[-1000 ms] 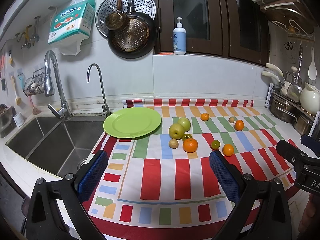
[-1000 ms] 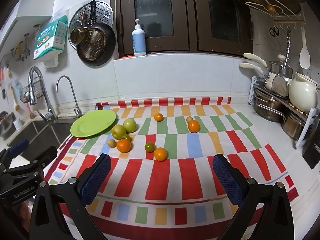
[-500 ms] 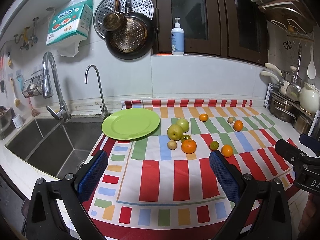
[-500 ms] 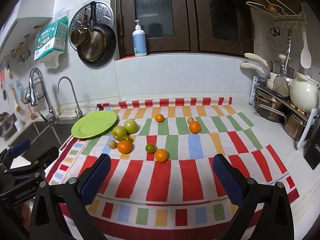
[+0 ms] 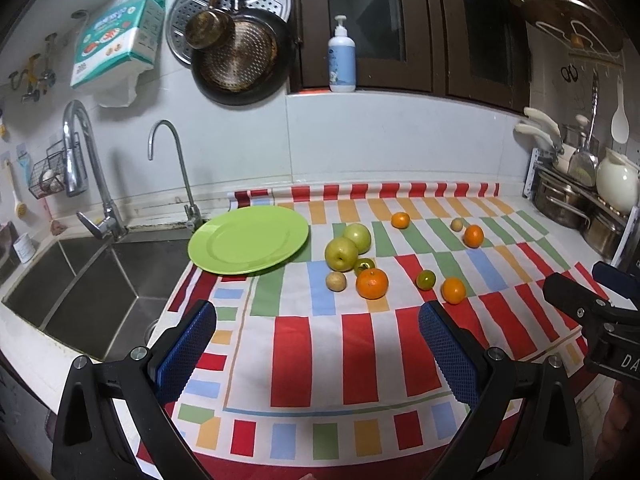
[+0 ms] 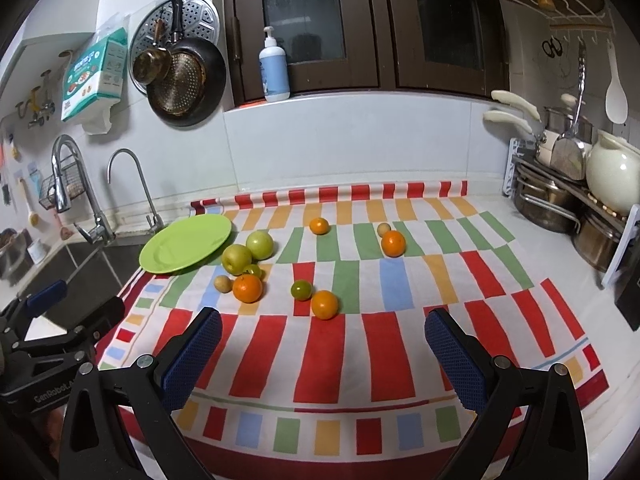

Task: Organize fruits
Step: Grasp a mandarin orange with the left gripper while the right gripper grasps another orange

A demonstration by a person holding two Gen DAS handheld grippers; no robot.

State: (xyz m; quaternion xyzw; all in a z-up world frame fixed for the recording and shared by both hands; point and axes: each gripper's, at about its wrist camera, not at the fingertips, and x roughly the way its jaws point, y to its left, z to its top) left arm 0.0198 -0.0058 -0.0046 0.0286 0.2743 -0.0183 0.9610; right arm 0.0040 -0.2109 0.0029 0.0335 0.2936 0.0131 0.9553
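A green plate (image 5: 248, 240) (image 6: 186, 243) lies empty at the back left of the striped mat. Right of it sit two green apples (image 5: 341, 254) (image 6: 237, 259), a large orange (image 5: 372, 283) (image 6: 247, 288), a small brown fruit (image 5: 335, 281), small green fruits (image 5: 426, 279) (image 6: 301, 290) and more oranges (image 5: 453, 290) (image 6: 324, 304) (image 6: 393, 243). My left gripper (image 5: 318, 332) is open and empty above the mat's front. My right gripper (image 6: 322, 336) is open and empty, also above the front.
A steel sink (image 5: 80, 280) with two taps lies left of the mat. Pots and a white kettle (image 6: 612, 176) stand on a rack at the right. Pans hang on the back wall. The striped mat (image 6: 320, 360) covers the counter.
Both views have shifted slightly; the fruits and plate sit a little nearer the left gripper. Nothing was taken hold of and both grippers stay open.
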